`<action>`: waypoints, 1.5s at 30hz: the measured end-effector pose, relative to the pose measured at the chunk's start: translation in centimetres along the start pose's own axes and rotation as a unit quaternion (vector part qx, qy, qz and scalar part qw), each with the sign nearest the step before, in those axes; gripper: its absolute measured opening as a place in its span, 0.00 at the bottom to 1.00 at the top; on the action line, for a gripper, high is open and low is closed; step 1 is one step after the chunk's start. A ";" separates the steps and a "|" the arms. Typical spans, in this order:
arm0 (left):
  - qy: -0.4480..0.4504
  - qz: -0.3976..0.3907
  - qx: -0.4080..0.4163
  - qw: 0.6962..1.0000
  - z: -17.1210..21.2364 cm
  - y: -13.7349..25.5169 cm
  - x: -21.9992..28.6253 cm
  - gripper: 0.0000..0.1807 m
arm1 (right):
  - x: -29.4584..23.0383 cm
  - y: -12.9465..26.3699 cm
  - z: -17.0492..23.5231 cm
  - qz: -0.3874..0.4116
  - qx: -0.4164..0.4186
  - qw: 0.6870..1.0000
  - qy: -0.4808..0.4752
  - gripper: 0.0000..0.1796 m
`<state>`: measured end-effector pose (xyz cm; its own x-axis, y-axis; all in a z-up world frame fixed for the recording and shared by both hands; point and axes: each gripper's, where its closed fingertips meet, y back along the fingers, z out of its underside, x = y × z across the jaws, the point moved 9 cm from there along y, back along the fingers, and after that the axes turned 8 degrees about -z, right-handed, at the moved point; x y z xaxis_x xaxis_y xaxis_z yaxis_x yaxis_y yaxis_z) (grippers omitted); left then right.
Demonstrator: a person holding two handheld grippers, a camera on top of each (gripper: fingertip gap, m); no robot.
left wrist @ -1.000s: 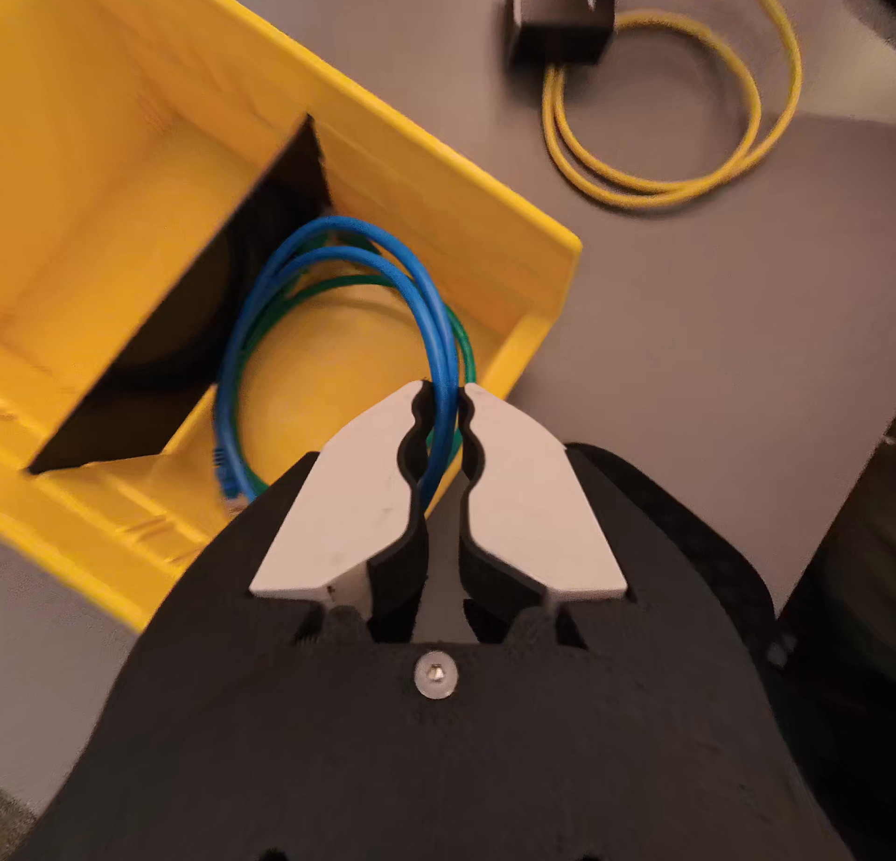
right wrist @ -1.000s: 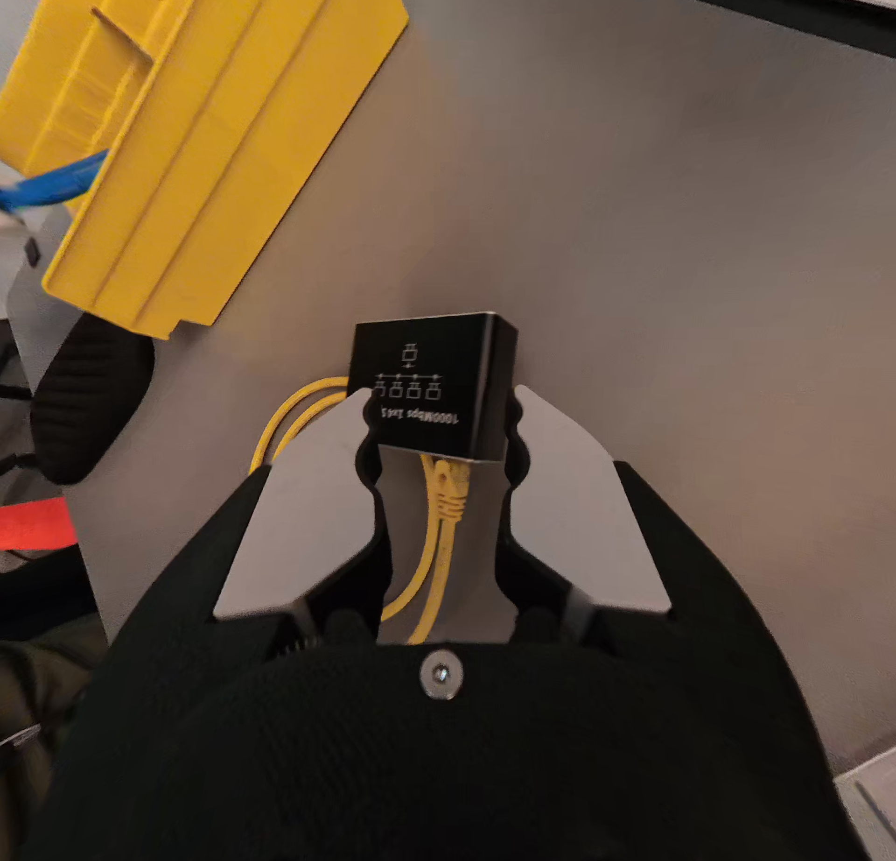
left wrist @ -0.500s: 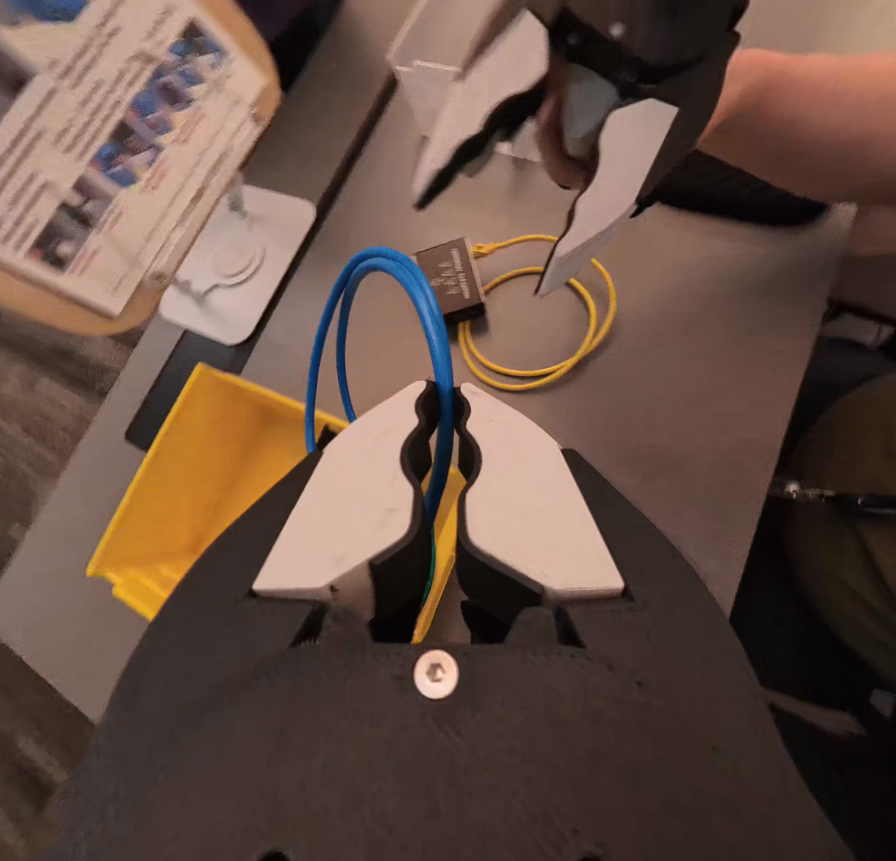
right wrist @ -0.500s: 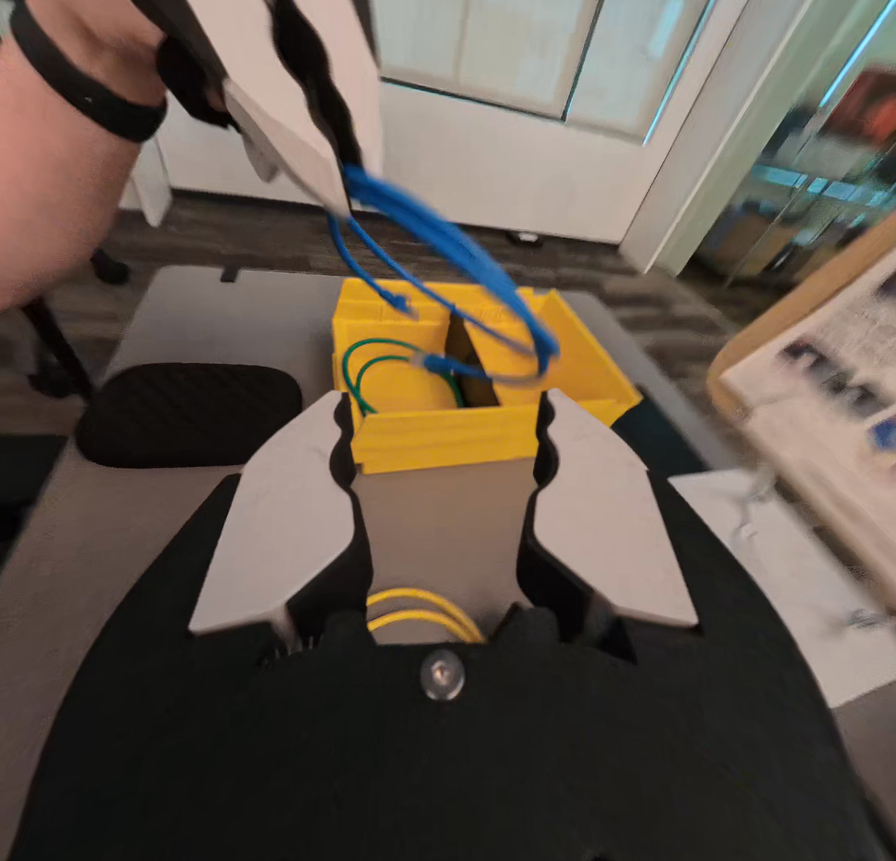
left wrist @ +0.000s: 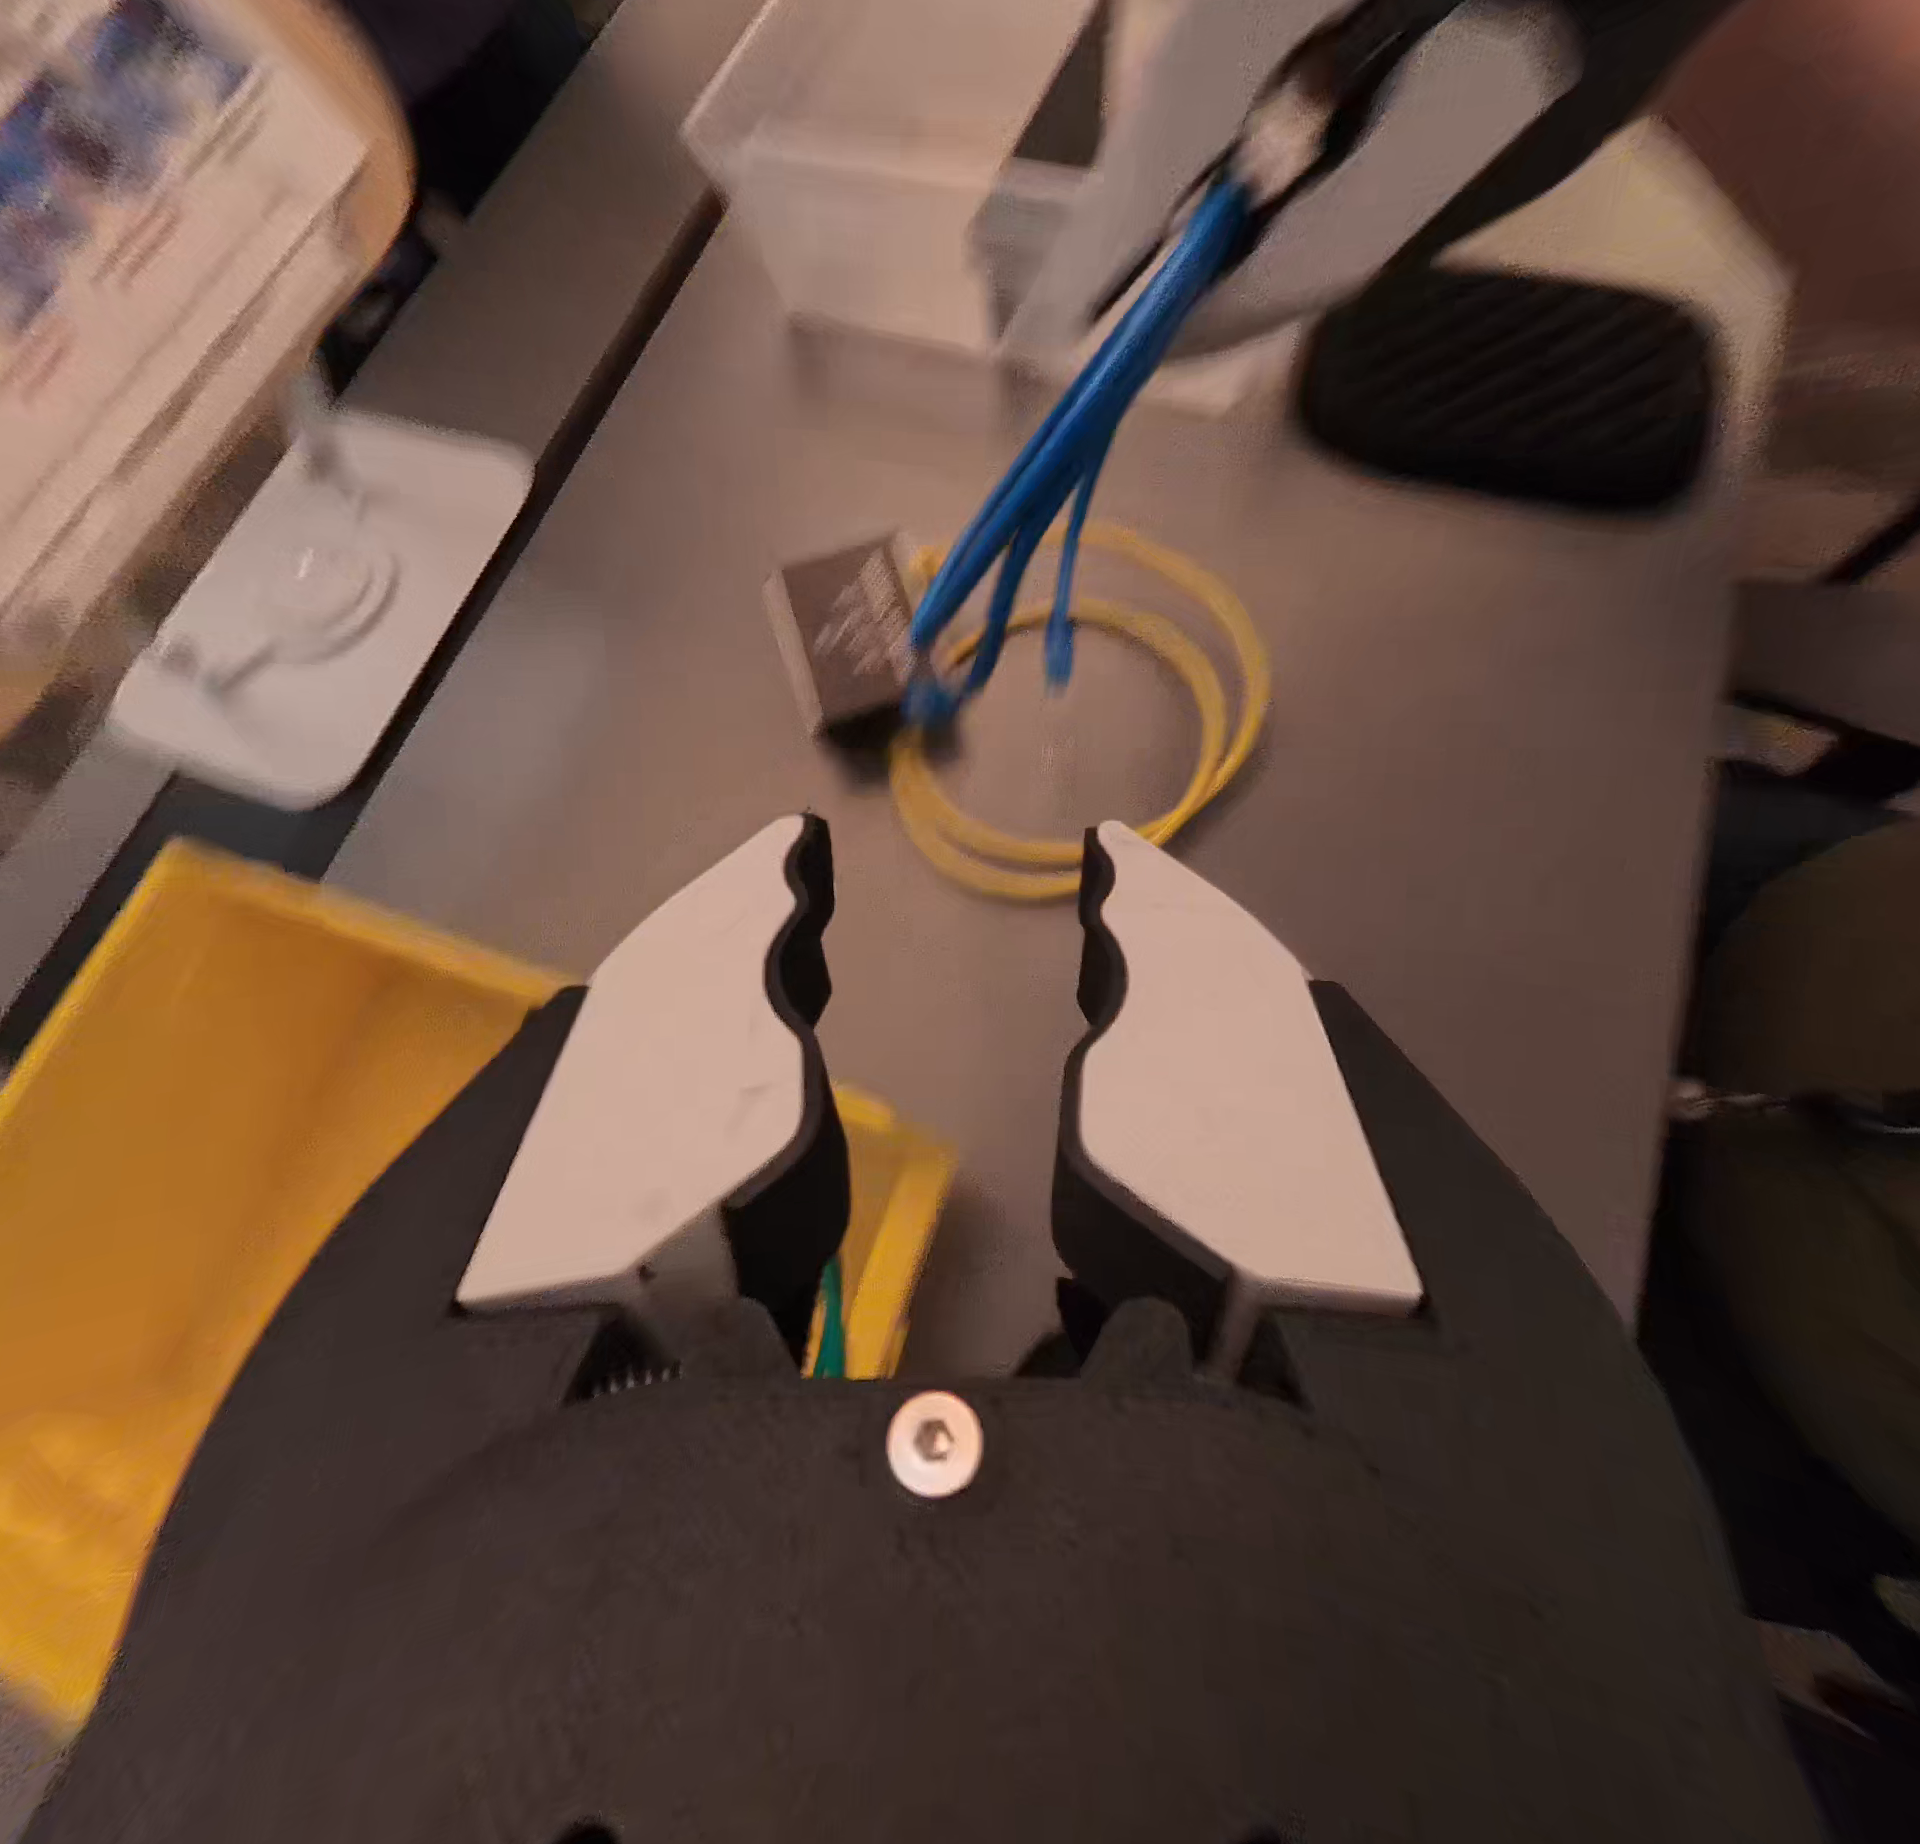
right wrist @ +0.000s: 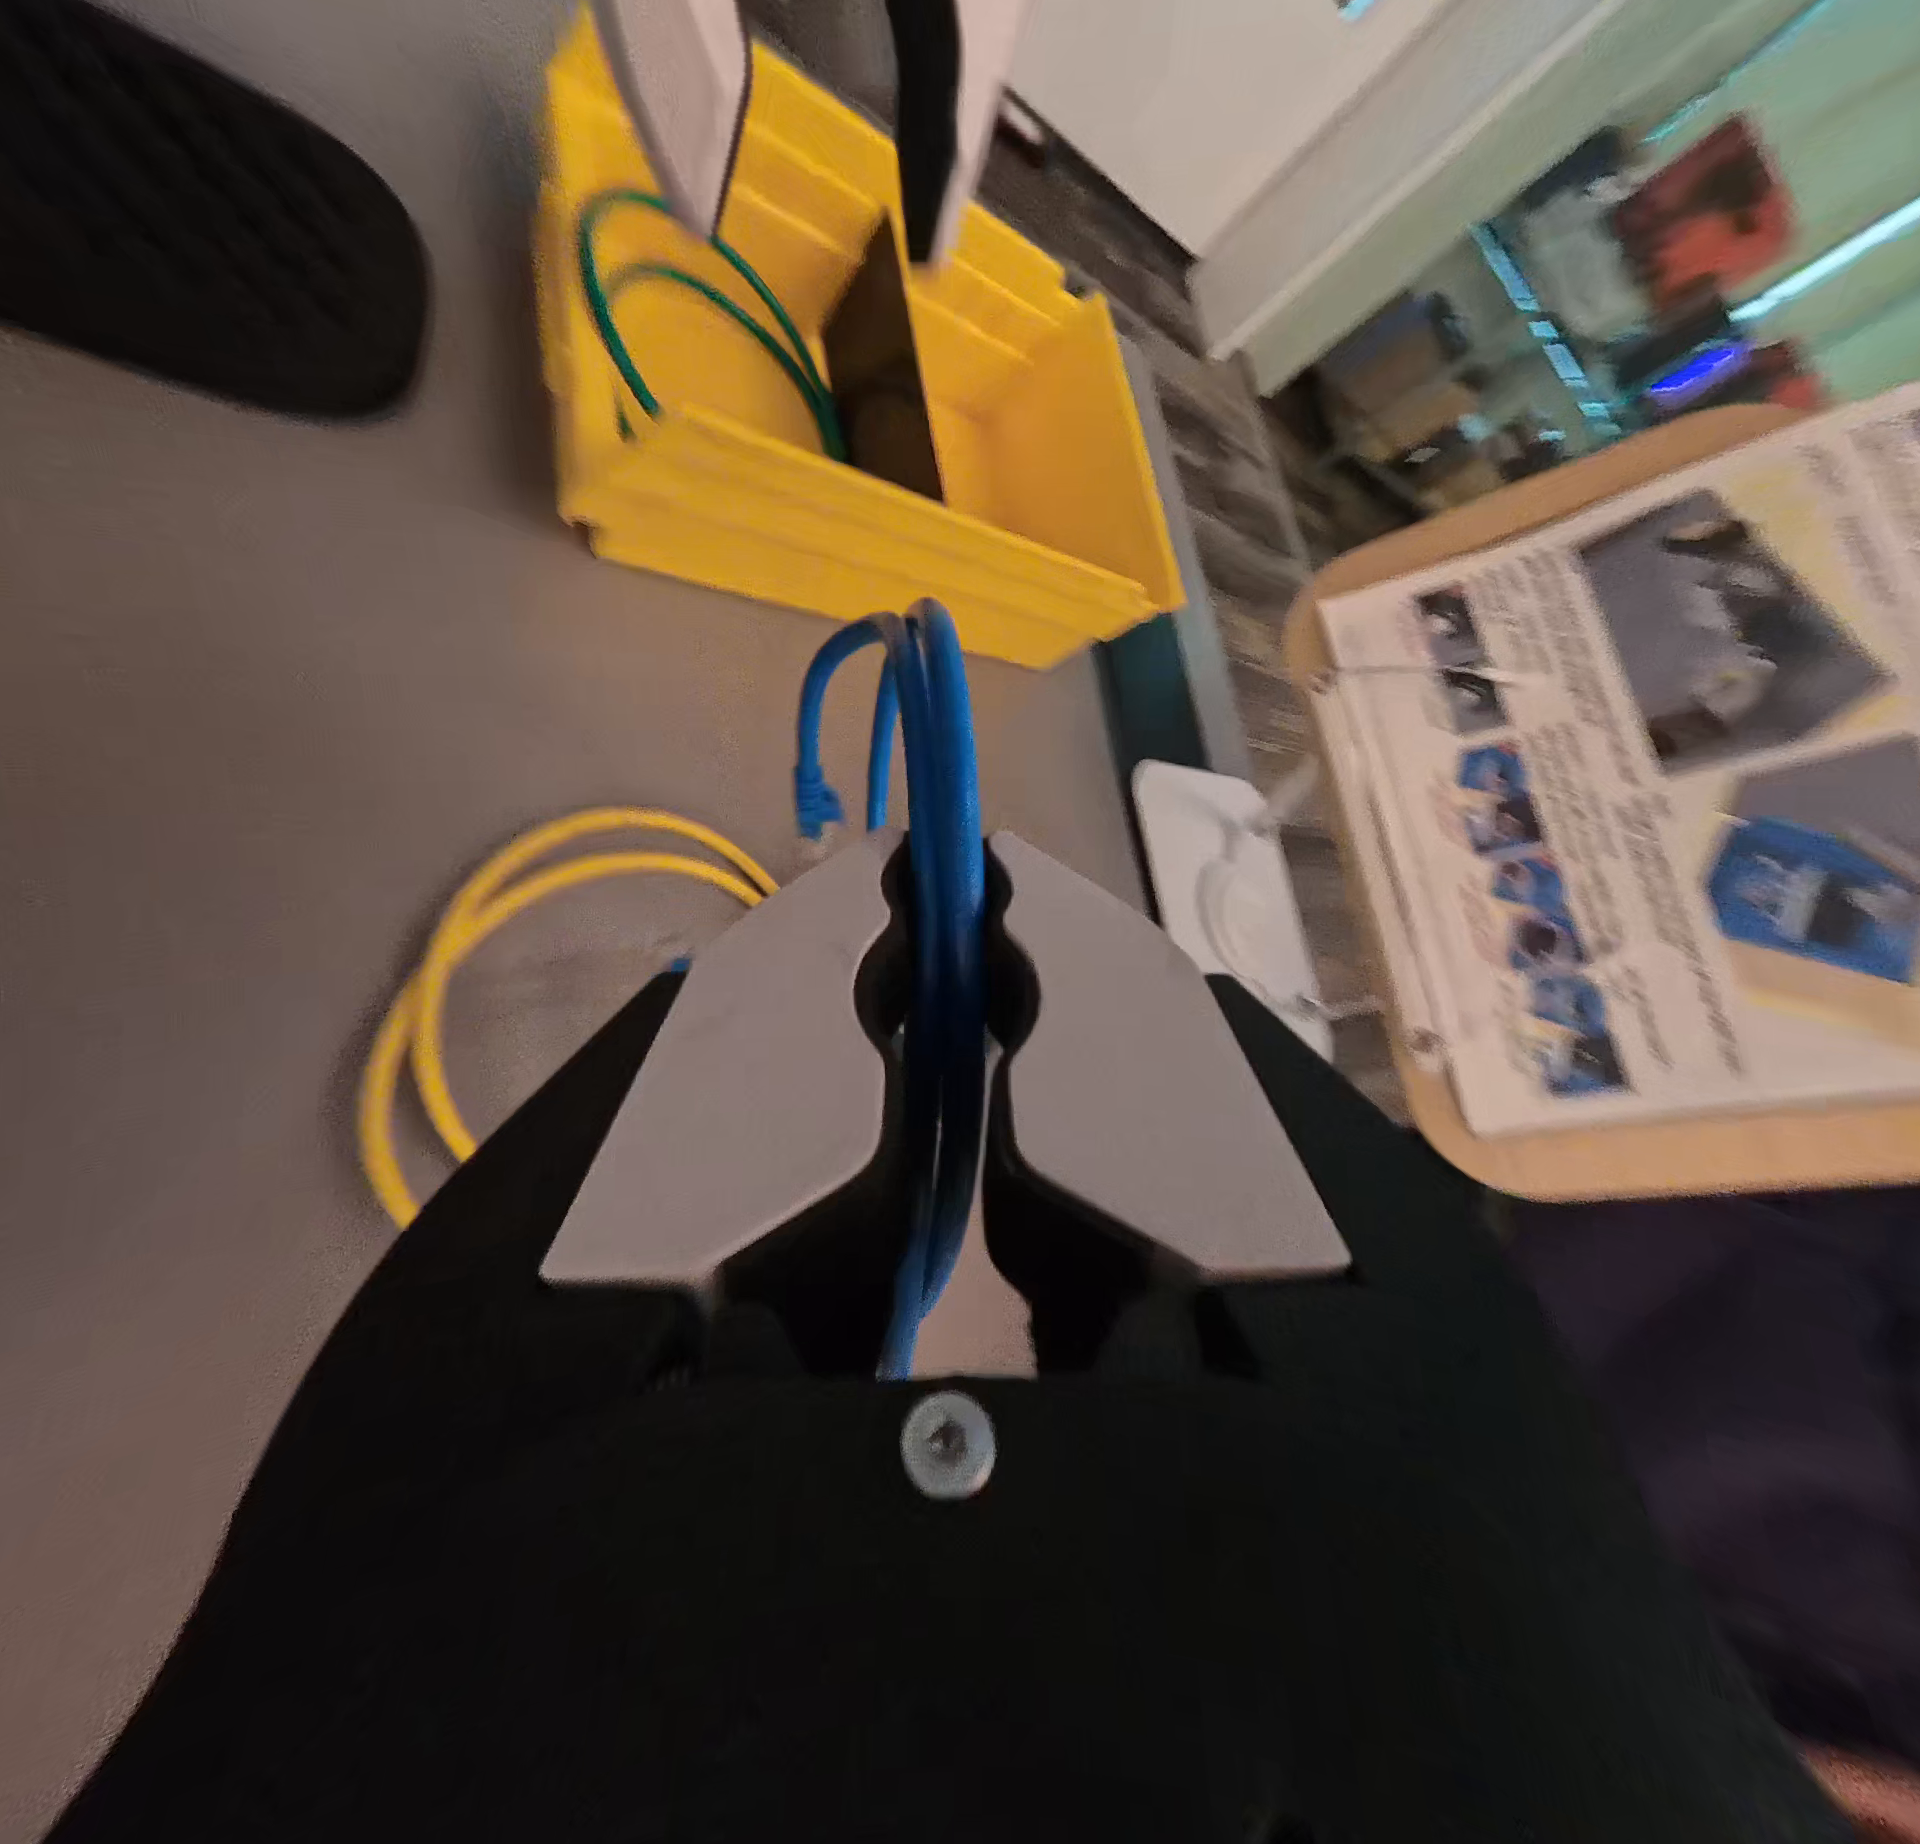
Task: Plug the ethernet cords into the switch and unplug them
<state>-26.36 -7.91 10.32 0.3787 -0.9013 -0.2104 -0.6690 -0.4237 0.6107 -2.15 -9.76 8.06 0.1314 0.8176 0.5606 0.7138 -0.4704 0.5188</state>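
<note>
**Blue cord pinched above the switch**

Blue ethernet cord [right wrist: 940, 859] hangs clamped in the right gripper [right wrist: 943, 844], its plugs dangling just above the black switch [left wrist: 844, 631]. Beside the switch coils a yellow cord [left wrist: 1226, 714]. Farther off, the left gripper [left wrist: 956, 838] is spread wide, empty, over the yellow bin [left wrist: 208, 1067].

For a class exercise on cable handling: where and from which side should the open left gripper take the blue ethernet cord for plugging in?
Judged best: just behind the dangling plug, approached from the side, since the right gripper pinches the blue ethernet cord mid-bundle, leaving that end free.
</note>
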 end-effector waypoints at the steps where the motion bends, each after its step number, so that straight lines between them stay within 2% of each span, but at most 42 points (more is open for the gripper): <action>1: 0.013 -0.030 -0.028 0.999 2.0 0.3 -0.9 0.26 | -0.7 0.4 0.8 0.029 -0.015 0.999 0.020 0.05; 3: 0.036 -0.051 -0.092 0.994 6.2 0.5 -2.3 0.27 | -2.8 0.5 2.4 0.046 -0.046 0.997 0.050 0.05; 7: 0.112 -0.012 -0.198 0.974 13.0 -0.9 -4.3 0.29 | -7.8 -1.3 6.7 -0.023 -0.118 0.992 0.034 0.05; 9: 0.141 0.030 -0.245 0.959 14.9 -1.6 -4.4 0.30 | -9.4 -1.8 8.0 -0.059 -0.130 0.990 0.008 0.04; 11: 0.136 0.034 -0.268 0.953 15.8 -1.9 -4.5 0.29 | -10.3 -2.1 8.9 -0.110 -0.143 0.983 -0.040 0.04; 13: 0.126 0.032 -0.285 0.950 16.5 -2.0 -4.5 0.20 | -10.6 -2.0 9.5 -0.141 -0.139 0.977 -0.080 0.07; 14: 0.124 0.035 -0.292 0.948 16.7 -2.1 -4.5 0.19 | -10.6 -1.9 9.8 -0.156 -0.132 0.974 -0.099 0.10; 16: 0.121 0.032 -0.288 0.949 16.9 -2.1 -4.6 0.17 | -10.8 -1.5 10.2 -0.209 -0.112 0.961 -0.141 0.18; 20: 0.127 0.041 -0.285 0.949 17.0 -1.9 -4.9 0.13 | -10.2 -0.3 10.4 -0.279 -0.038 0.936 -0.211 0.20; 22: 0.127 0.045 -0.292 0.947 17.0 -1.9 -5.0 0.13 | -9.2 0.5 10.0 -0.282 0.013 0.931 -0.232 0.21; 25: 0.118 0.042 -0.304 0.944 16.7 -1.8 -5.0 0.12 | -7.8 0.9 9.4 -0.260 0.040 0.935 -0.238 0.21; 31: 0.095 0.014 -0.309 0.946 16.1 -1.6 -4.6 0.10 | -6.8 -0.1 8.2 -0.250 0.040 0.945 -0.208 0.23; 32: 0.093 0.008 -0.302 0.949 15.9 -1.4 -4.6 0.05 | -6.7 -0.3 8.0 -0.254 0.040 0.944 -0.208 0.23; 33: 0.095 0.009 -0.289 0.952 15.7 -1.2 -4.5 0.04 | -6.7 -0.6 8.0 -0.256 0.040 0.943 -0.209 0.23; 35: 0.102 0.027 -0.277 0.955 15.4 -0.7 -4.1 0.04 | -6.7 -1.0 7.8 -0.260 0.037 0.943 -0.206 0.22; 39: 0.079 0.009 -0.299 0.951 15.8 -0.5 -4.3 0.04 | -6.7 -1.4 7.4 -0.266 0.037 0.944 -0.195 0.22; 42: 0.095 -0.015 -0.244 0.965 13.6 0.7 -4.8 0.03 | -6.0 -1.8 6.3 -0.253 0.052 0.948 -0.186 0.22; 45: 0.070 -0.045 -0.204 0.975 10.1 3.0 -5.3 0.03 | -4.4 -3.0 3.9 -0.216 0.079 0.961 -0.157 0.22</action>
<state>-36.78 -5.34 5.54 0.5265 -0.8290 -0.1885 -0.3299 -0.4035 0.8534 -2.22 -10.70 1.54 -0.0171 0.9965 0.0813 0.8405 -0.0297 0.5409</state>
